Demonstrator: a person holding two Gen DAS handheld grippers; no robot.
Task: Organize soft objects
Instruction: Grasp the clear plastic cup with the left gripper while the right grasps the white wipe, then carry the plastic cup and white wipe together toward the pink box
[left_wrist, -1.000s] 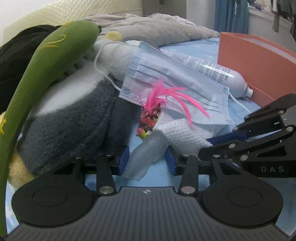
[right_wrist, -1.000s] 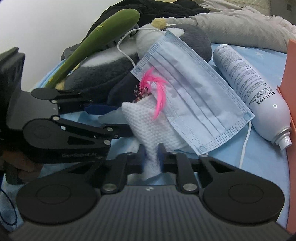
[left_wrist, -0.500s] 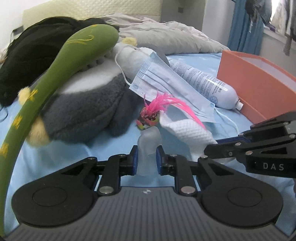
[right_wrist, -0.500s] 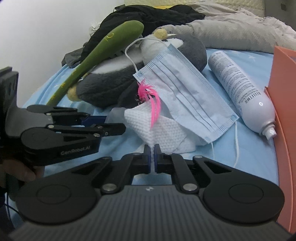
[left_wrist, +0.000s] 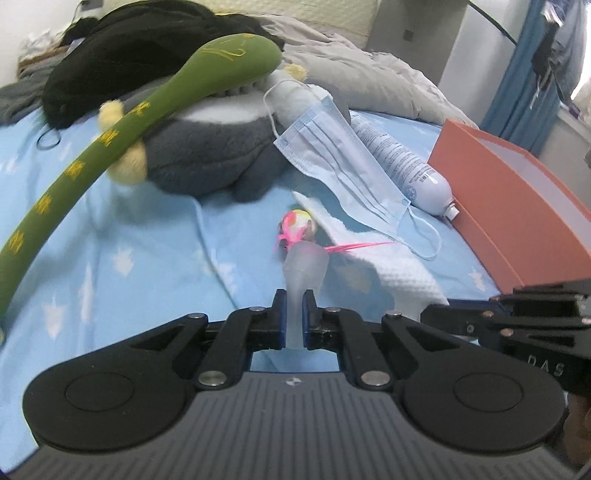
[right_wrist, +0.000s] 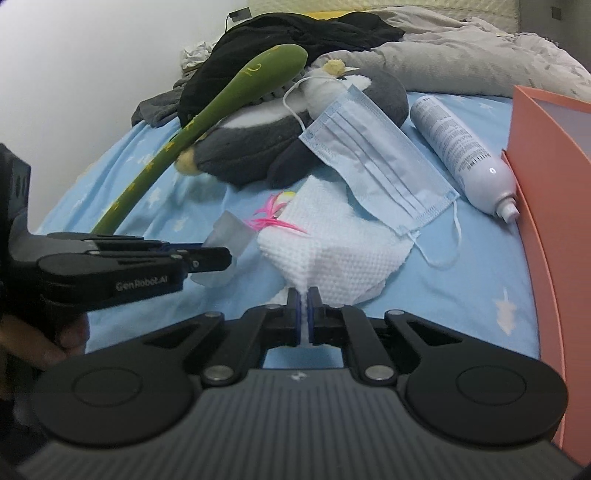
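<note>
Since a second ago both grippers have pulled back and up from the pile, and the feather toy (left_wrist: 295, 226) now lies out from under the face mask (left_wrist: 341, 164) on the blue sheet (left_wrist: 110, 266). The left gripper (left_wrist: 294, 314), whose jaws have just been closing, pinches the frosted translucent sleeve (left_wrist: 303, 269) at its narrow end. The right gripper (right_wrist: 304, 314) is pressed together on a corner of the white waffle-weave cloth (right_wrist: 332, 254), which is tented up (its far edge is tucked beneath the mask). Risks, as I judge them: the cloth may drag the mask along; the slippery sleeve may slide from so thin a pinch; and the pink feathers may snag between cloth and sleeve.
</note>
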